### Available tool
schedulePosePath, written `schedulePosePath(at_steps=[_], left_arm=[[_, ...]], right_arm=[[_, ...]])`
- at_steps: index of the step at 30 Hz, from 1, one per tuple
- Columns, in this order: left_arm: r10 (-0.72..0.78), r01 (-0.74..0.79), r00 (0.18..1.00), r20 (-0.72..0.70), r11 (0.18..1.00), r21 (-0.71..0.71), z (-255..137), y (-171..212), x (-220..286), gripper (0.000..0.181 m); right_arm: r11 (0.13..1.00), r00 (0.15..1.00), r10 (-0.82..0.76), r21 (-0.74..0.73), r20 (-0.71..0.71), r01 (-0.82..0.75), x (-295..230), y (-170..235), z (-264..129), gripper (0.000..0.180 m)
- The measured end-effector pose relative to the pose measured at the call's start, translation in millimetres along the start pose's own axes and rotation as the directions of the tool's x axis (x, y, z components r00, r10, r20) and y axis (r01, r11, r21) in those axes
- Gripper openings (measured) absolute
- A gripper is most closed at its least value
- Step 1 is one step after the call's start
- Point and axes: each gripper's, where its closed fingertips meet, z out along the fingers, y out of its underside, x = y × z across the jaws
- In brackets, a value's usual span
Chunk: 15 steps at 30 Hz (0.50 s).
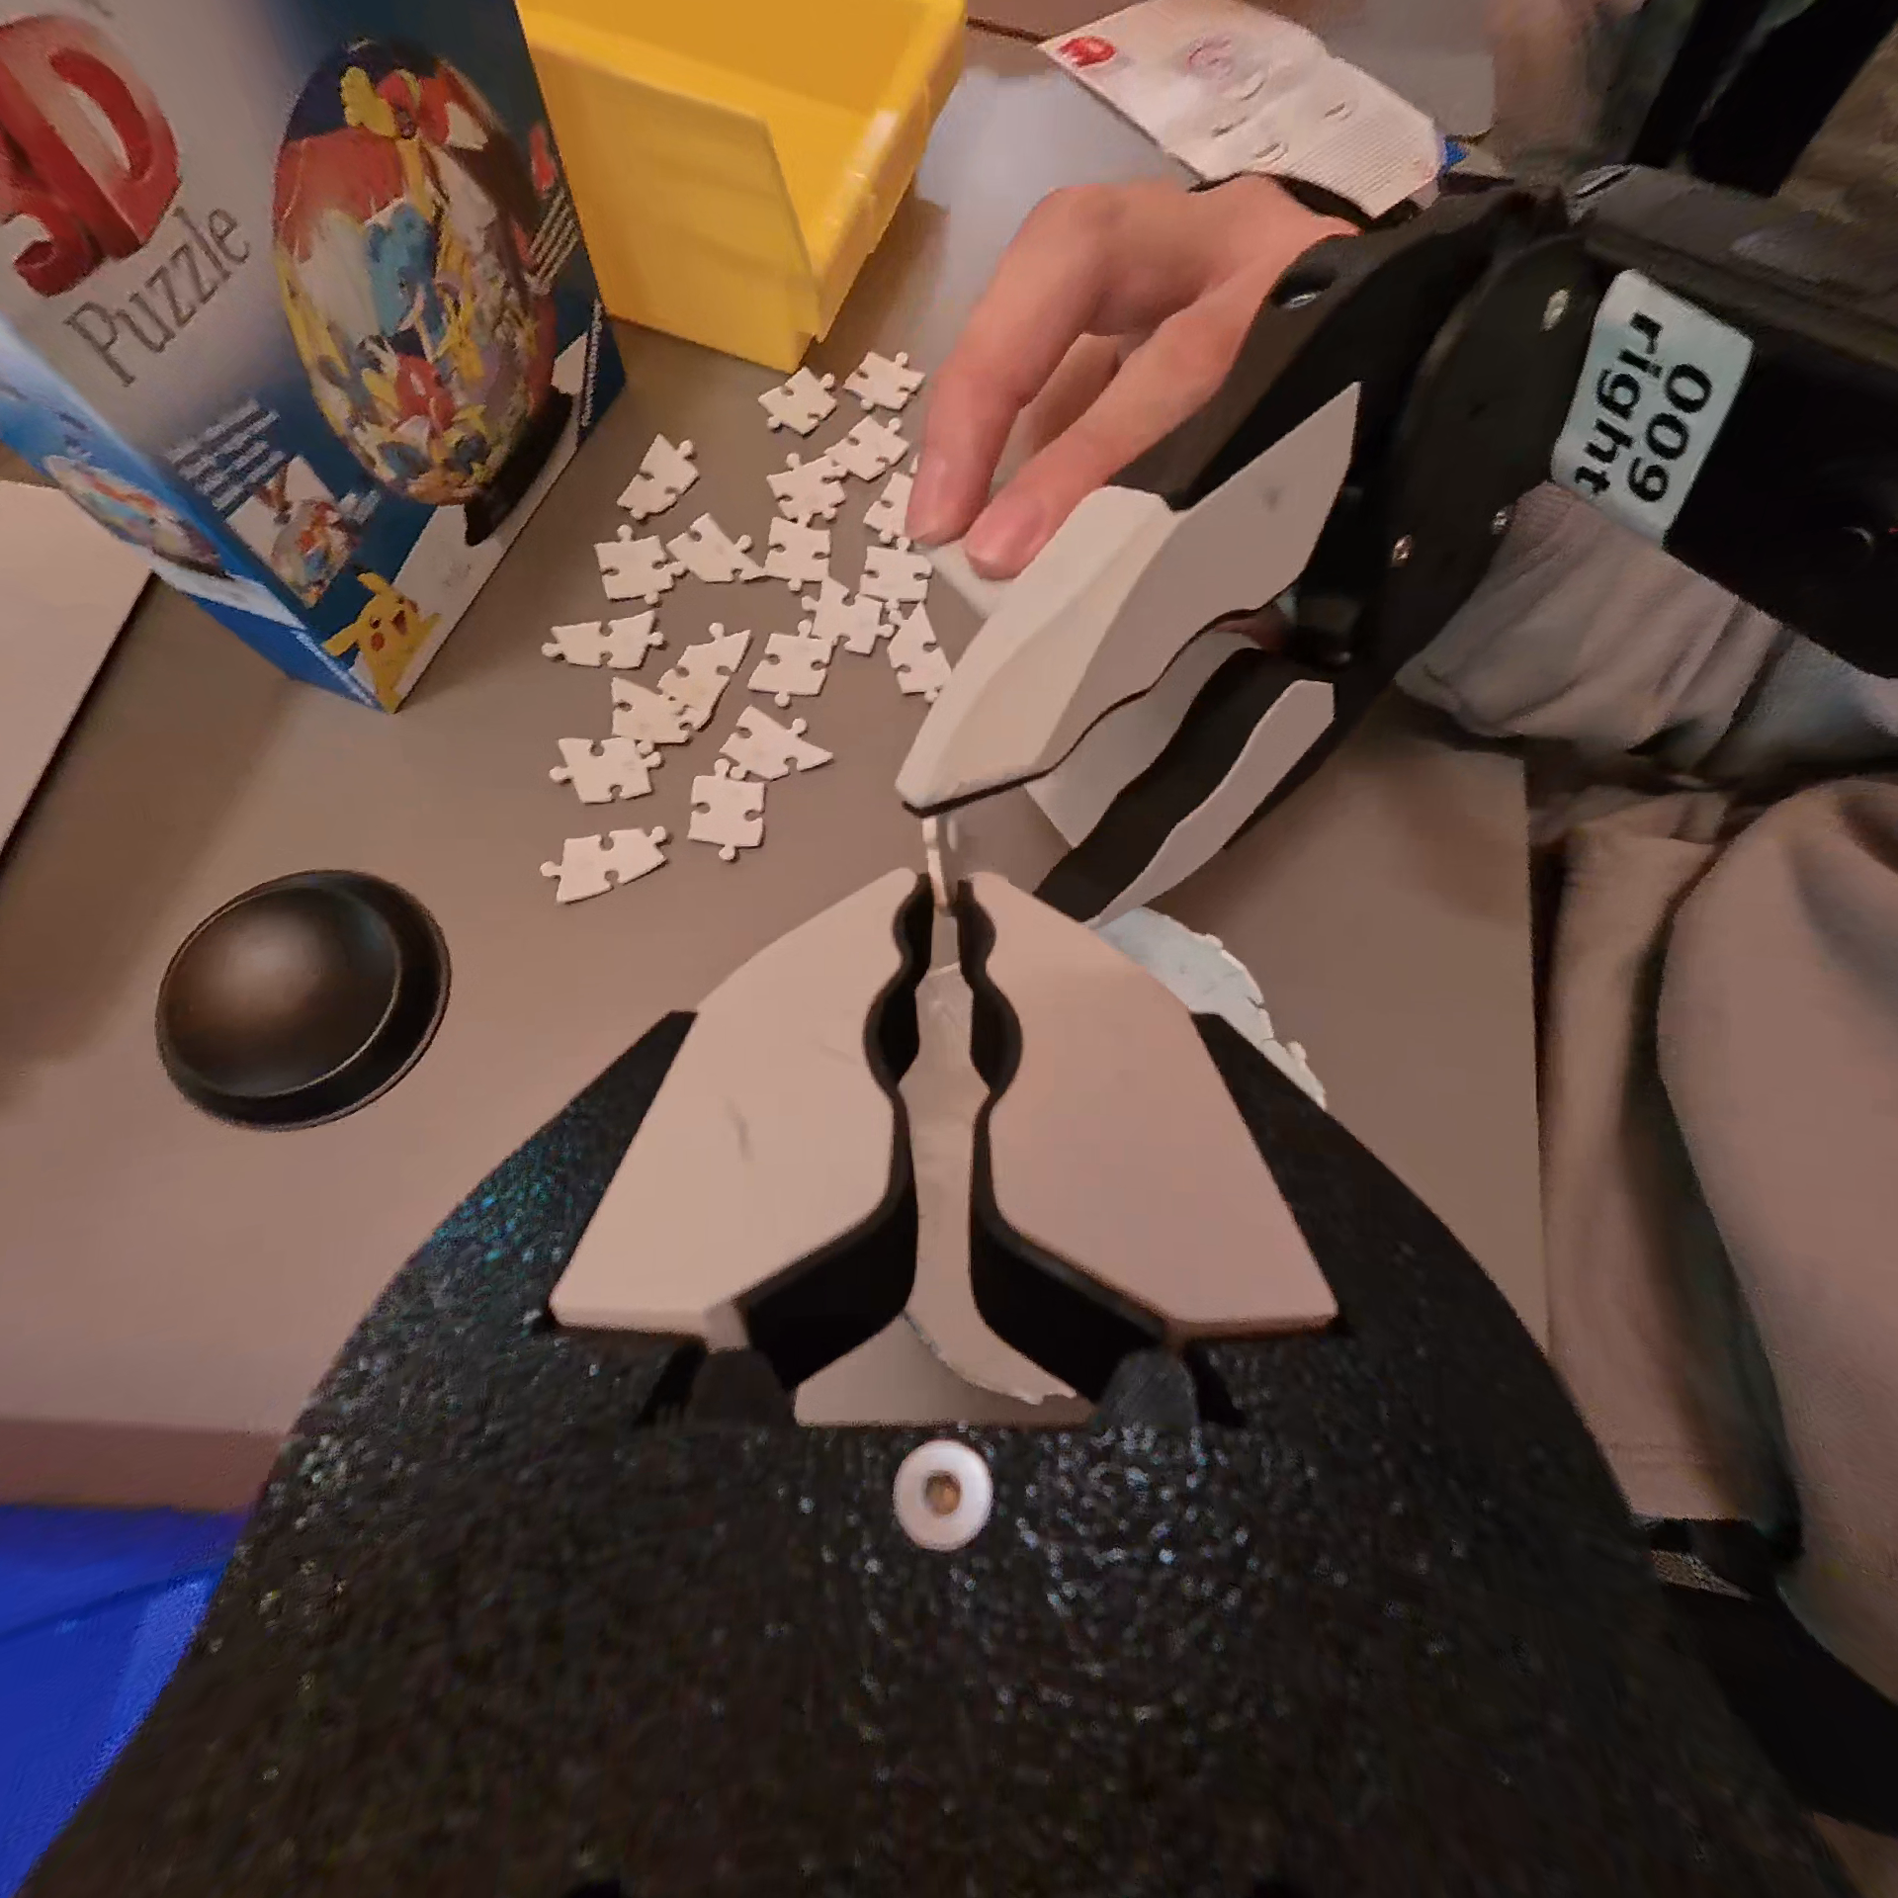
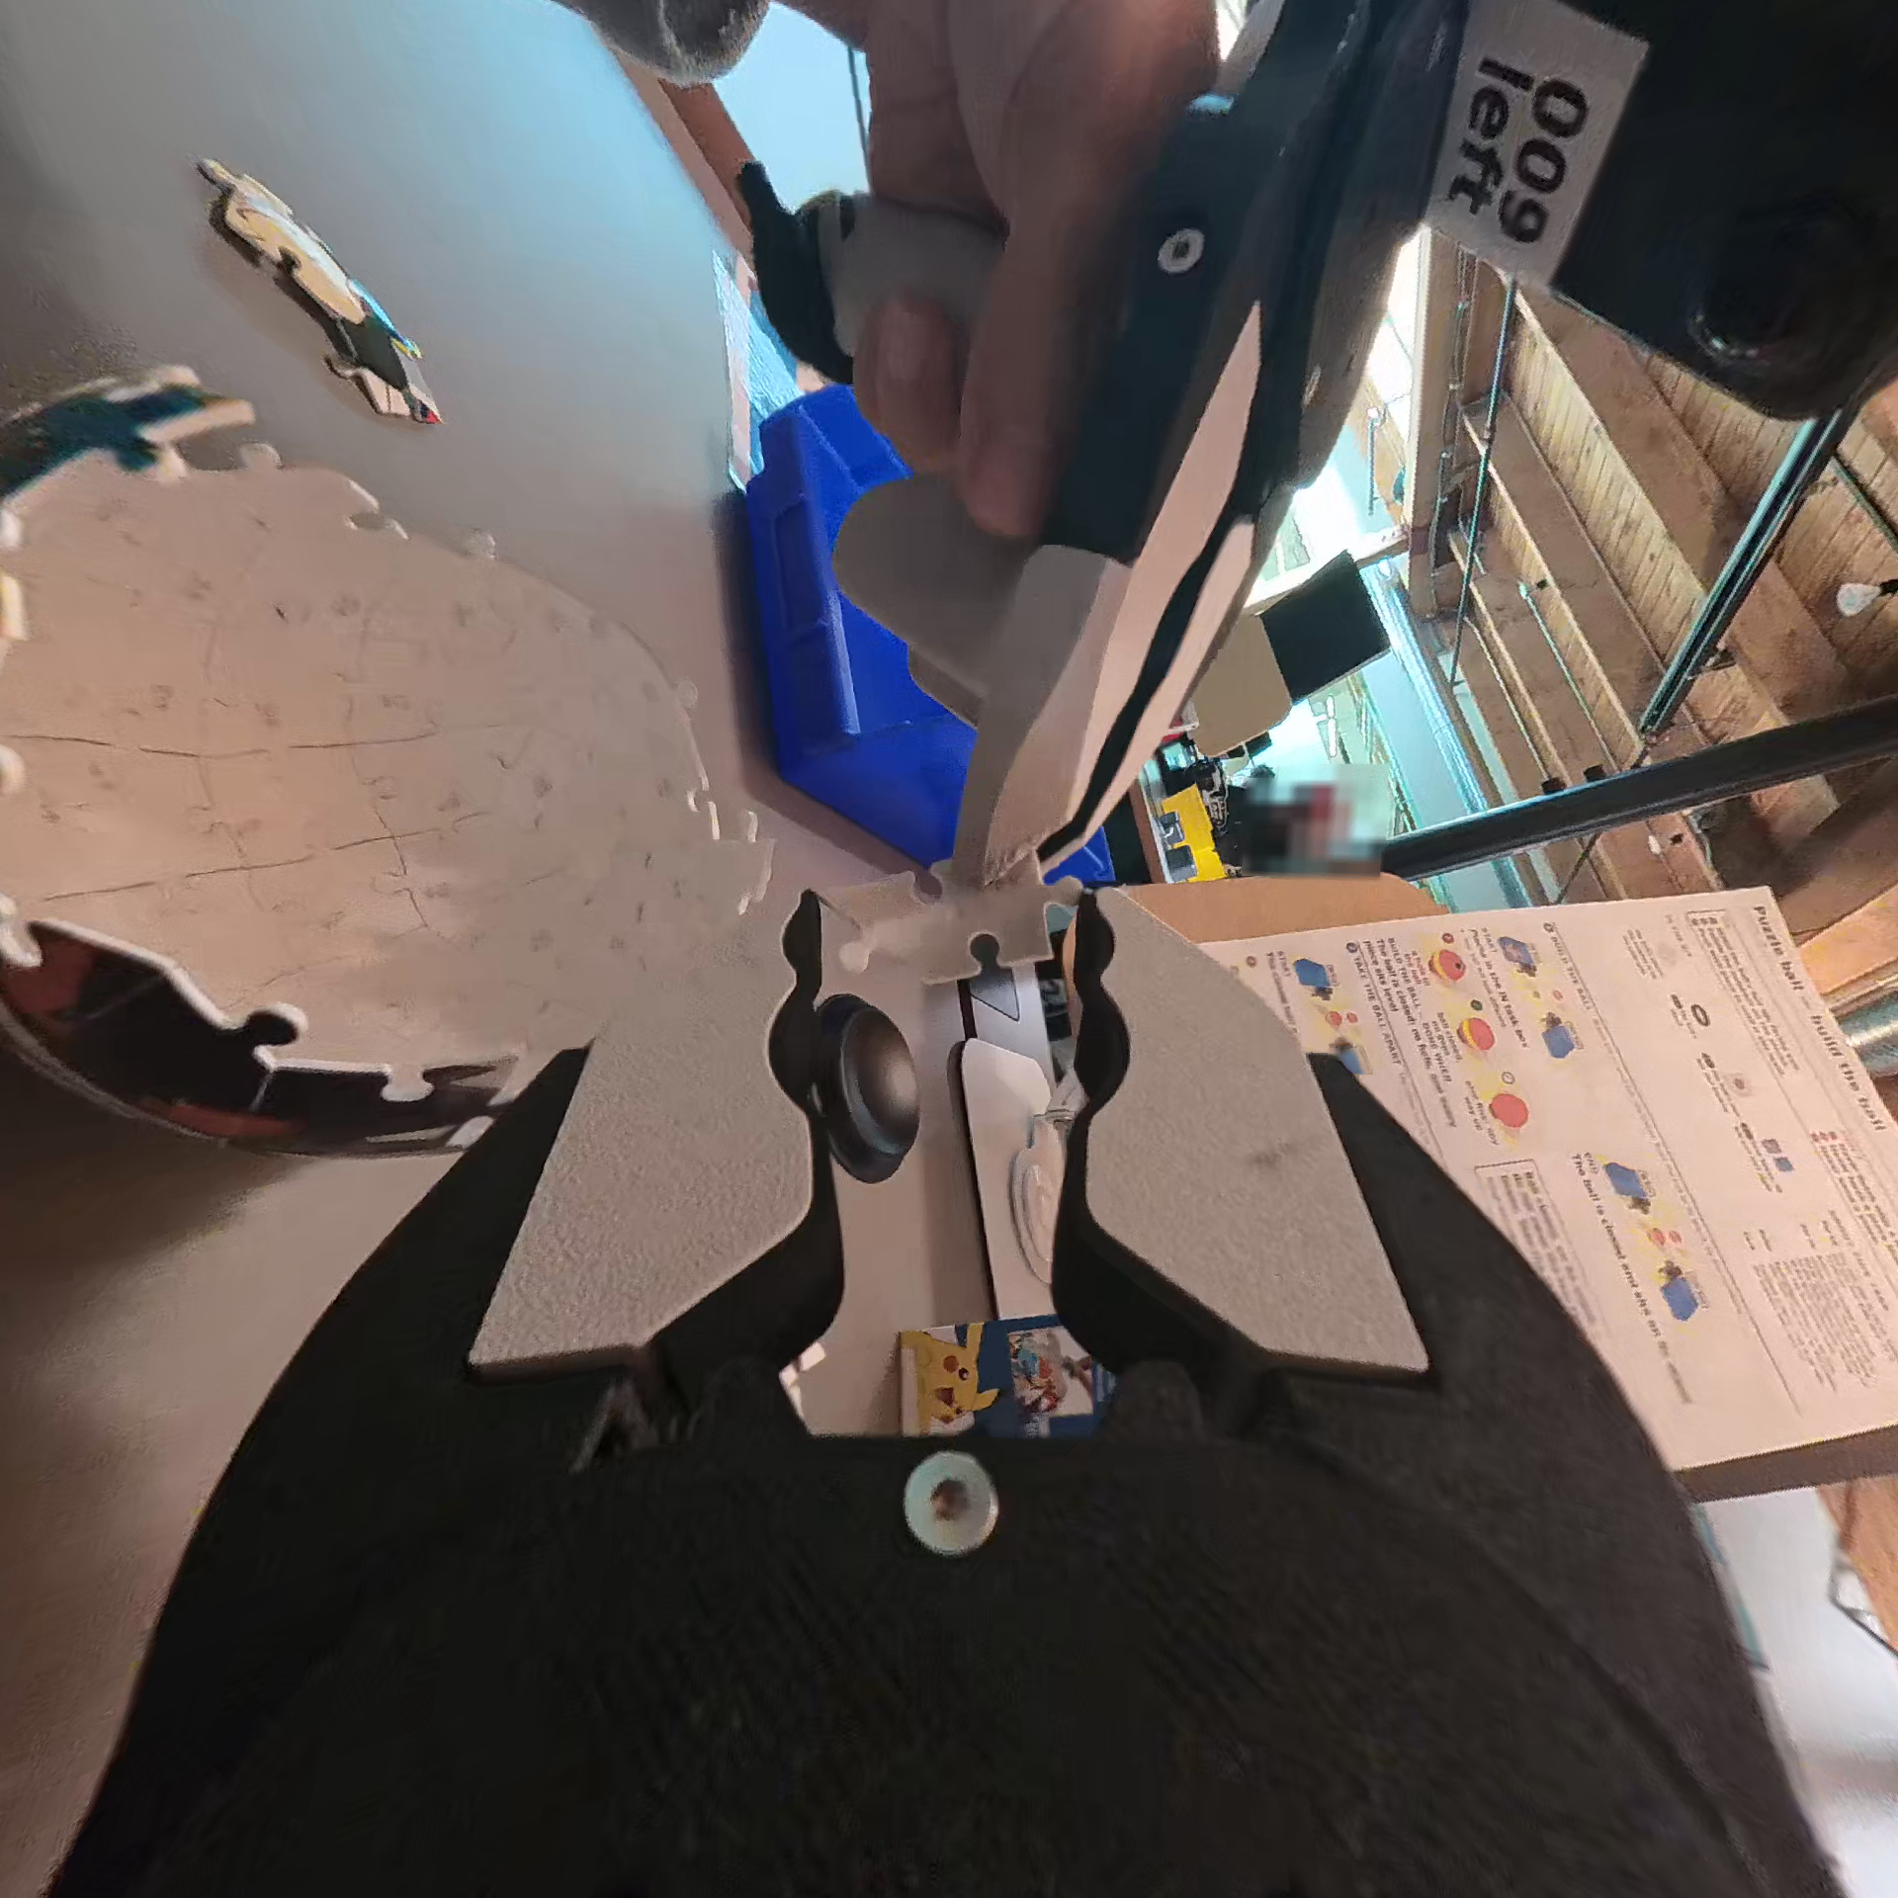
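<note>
Grey table (image 1: 308, 1284): loose puzzle pieces (image 1: 719, 637) are scattered beside the box (image 1: 308, 308); one piece (image 2: 955, 924) is pinched by the closed left gripper (image 1: 940, 894), right gripper (image 2: 945, 914) spread open.

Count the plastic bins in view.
2. A yellow bin stands at the table's far side beside the puzzle box. A blue bin sits at a table edge behind the left claw. Others may be hidden.

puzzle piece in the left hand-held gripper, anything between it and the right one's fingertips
Nothing visible stands between them. The left hand-held gripper pinches the puzzle piece at its tips, and the piece sits right at the mouth of the open right hand-held gripper.
</note>
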Motion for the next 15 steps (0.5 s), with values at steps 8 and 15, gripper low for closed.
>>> schedulePosePath(at_steps=[8, 15], left_arm=[[0.064, -0.059, 0.997, -0.032, 0.989, 0.138, 0, -16, -5, 0.002], [0.177, -0.163, 0.983, -0.051, 0.963, 0.215, 5, -27, 6, 0.001]], right_arm=[[0.721, 0.733, 0.654, 0.136, 0.187, -0.679, 19, 2, -23, 0.046], [0.56, 0.57, 0.781, 0.116, 0.254, -0.82, 21, -3, -21, 0.021]])
